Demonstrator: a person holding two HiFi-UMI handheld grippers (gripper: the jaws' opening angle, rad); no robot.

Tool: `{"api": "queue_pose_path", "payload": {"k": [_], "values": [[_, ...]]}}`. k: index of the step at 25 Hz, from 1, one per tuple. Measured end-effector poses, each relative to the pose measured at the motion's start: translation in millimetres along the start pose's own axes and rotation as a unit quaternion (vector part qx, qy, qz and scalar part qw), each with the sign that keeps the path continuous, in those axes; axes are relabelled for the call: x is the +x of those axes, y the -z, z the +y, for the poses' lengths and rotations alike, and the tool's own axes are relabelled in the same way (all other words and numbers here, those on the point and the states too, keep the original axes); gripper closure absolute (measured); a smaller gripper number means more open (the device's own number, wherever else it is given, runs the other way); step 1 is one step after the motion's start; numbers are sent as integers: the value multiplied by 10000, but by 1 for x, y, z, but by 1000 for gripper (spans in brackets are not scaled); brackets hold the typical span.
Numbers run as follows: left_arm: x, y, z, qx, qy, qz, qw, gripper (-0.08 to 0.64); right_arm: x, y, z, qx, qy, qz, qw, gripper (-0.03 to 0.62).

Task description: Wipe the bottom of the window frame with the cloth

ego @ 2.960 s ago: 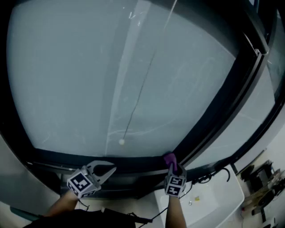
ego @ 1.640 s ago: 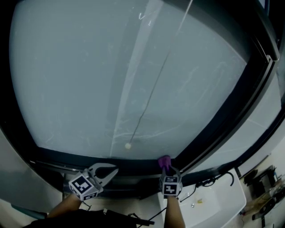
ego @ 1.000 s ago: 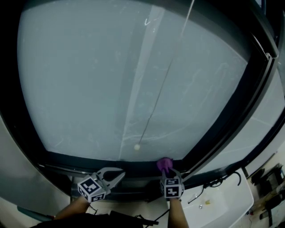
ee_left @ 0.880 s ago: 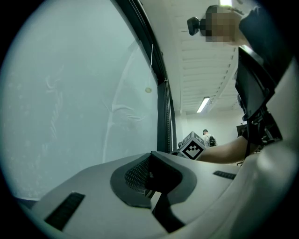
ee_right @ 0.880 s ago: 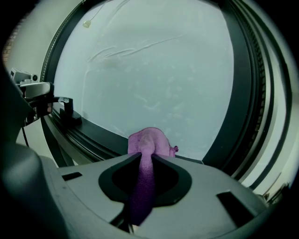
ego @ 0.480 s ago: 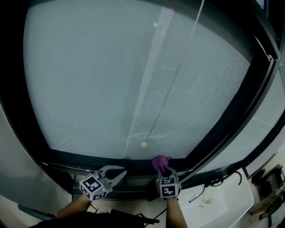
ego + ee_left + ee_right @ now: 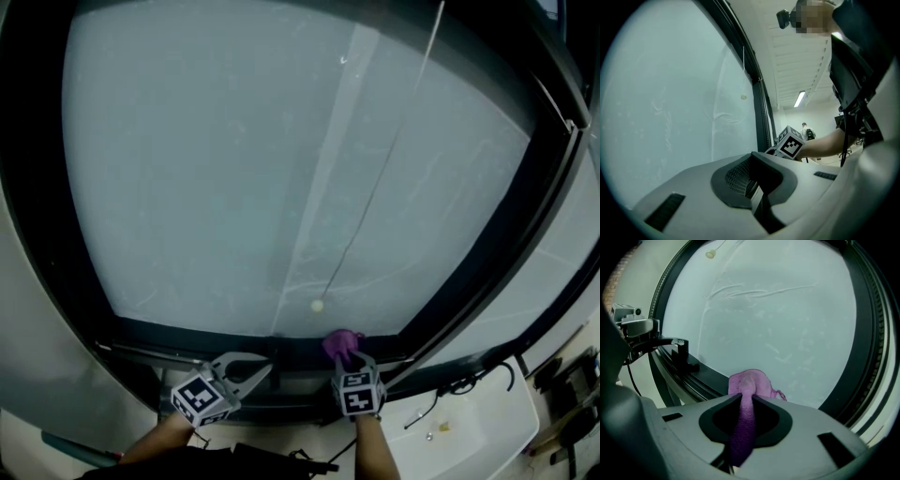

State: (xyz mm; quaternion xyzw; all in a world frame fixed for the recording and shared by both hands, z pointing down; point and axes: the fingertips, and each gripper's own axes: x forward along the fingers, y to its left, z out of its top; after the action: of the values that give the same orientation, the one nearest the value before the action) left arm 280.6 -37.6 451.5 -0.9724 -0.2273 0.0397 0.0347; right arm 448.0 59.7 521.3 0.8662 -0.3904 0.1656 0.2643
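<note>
my right claw [image 7: 348, 355] clamped on purple cloth [image 7: 339, 341], cloth against bottom window frame [image 7: 225, 338]; left claw [image 7: 255, 369] jaws apart, empty

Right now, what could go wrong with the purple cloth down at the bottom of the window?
The cloth is pinched only by a thin strip in the right gripper, so rubbing the window frame might tug it loose. The cord bead hangs just above and could get knocked. A black handle on the frame might snag the cloth.
</note>
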Motion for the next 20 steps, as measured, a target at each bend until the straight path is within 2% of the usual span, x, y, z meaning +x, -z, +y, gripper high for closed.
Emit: {"api": "queue_pose_path", "payload": {"k": [7, 11, 20], "values": [[-18, -3, 13, -103, -205, -76, 9997, 558, 0, -11, 21, -235, -30, -26, 9997, 525], [-27, -8, 18, -263, -277, -114, 9992, 558, 2, -13, 28, -215, -64, -37, 9997, 525], [-45, -10, 27, -287, -349, -93, 9989, 558, 4, -22, 45, -237, -125, 33, 9996, 525]]}}
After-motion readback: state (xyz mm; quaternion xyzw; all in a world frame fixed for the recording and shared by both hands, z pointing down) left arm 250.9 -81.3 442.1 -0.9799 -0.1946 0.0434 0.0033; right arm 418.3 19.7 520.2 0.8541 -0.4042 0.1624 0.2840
